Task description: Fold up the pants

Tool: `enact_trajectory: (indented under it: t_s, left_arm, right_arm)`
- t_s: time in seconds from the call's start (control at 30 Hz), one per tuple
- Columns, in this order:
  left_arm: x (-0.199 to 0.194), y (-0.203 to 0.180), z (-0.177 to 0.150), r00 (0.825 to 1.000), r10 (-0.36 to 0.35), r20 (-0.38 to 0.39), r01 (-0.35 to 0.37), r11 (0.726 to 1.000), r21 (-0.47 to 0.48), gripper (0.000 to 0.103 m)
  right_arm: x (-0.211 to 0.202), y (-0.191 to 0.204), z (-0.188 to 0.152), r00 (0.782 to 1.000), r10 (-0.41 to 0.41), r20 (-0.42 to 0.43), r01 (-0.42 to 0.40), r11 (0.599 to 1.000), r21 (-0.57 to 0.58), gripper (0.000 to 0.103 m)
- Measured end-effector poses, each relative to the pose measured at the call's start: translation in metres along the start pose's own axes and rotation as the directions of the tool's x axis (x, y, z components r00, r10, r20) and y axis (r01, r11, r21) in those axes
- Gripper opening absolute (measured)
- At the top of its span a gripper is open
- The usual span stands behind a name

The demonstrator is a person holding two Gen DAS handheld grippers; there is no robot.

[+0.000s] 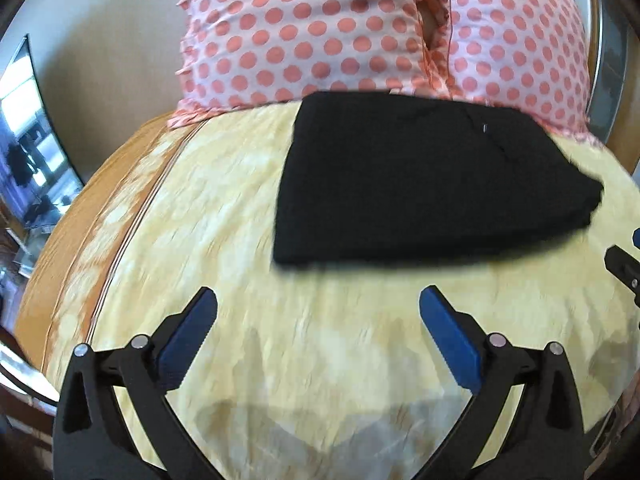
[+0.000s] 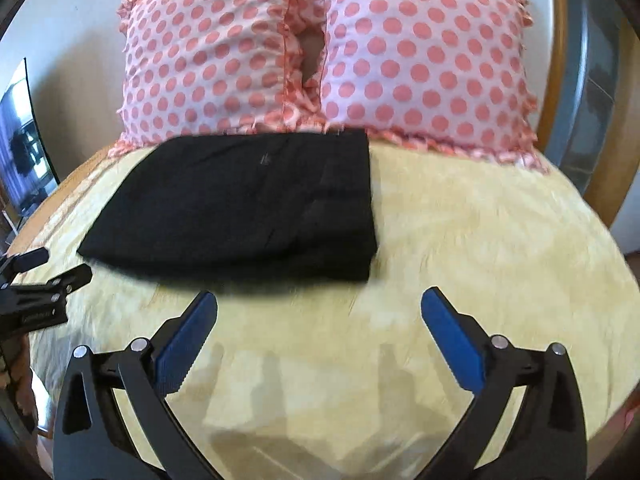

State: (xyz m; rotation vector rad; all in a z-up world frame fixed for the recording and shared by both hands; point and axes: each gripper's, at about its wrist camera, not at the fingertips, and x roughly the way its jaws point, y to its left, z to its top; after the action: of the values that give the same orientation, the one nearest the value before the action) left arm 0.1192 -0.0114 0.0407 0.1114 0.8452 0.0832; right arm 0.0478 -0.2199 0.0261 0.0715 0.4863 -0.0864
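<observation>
The black pants (image 1: 424,180) lie folded into a compact rectangle on the yellow bedspread (image 1: 280,320), just in front of the pillows. They also show in the right wrist view (image 2: 248,208). My left gripper (image 1: 318,300) is open and empty, a short way in front of the pants' near edge. My right gripper (image 2: 318,300) is open and empty, in front of the pants' near right corner. The left gripper also shows at the left edge of the right wrist view (image 2: 48,272). A bit of the right gripper shows at the right edge of the left wrist view (image 1: 624,268).
Two pink polka-dot pillows (image 2: 320,60) lean against the headboard behind the pants. The bed's orange border (image 1: 80,232) runs along the left side. A mirror or screen (image 1: 28,140) stands at the far left. A wooden frame (image 2: 560,80) rises at the right.
</observation>
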Motion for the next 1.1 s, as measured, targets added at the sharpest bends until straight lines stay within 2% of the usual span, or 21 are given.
enact_trajectory:
  t_s: [0.1, 0.23, 0.37, 0.53, 0.77, 1.1]
  left_arm:
    - [-0.005, -0.004, -0.019, 0.999, 0.038, 0.004, -0.038, 0.999, 0.030, 0.101]
    - [-0.005, -0.009, -0.029, 0.999, 0.052, 0.011, -0.052, 0.997, 0.056, 0.101]
    - [-0.001, -0.004, -0.035, 1.000, 0.016, -0.001, -0.016, 0.999, 0.028, 0.101]
    - [0.008, 0.011, -0.044, 0.996, -0.085, -0.007, 0.085, 0.993, -0.077, 0.101]
    - [0.003, 0.006, -0.054, 0.997, -0.066, 0.044, 0.070, 0.995, -0.074, 0.101]
    - [0.002, 0.008, -0.057, 0.995, -0.072, 0.073, 0.077, 0.994, -0.077, 0.101]
  right_arm:
    - [0.002, 0.012, -0.014, 1.000, 0.002, -0.008, -0.002, 1.000, 0.015, 0.102]
    - [0.005, 0.027, -0.023, 0.998, -0.053, -0.027, 0.052, 0.998, -0.020, 0.102]
    - [0.012, 0.034, -0.033, 0.996, -0.053, -0.072, 0.053, 0.999, -0.002, 0.102]
    - [0.007, 0.036, -0.042, 0.996, -0.085, -0.025, 0.086, 0.996, 0.029, 0.102]
    - [0.005, 0.036, -0.046, 0.996, -0.089, 0.019, 0.088, 0.996, 0.034, 0.102]
    - [0.005, 0.037, -0.047, 0.996, -0.089, 0.020, 0.088, 0.996, 0.034, 0.102]
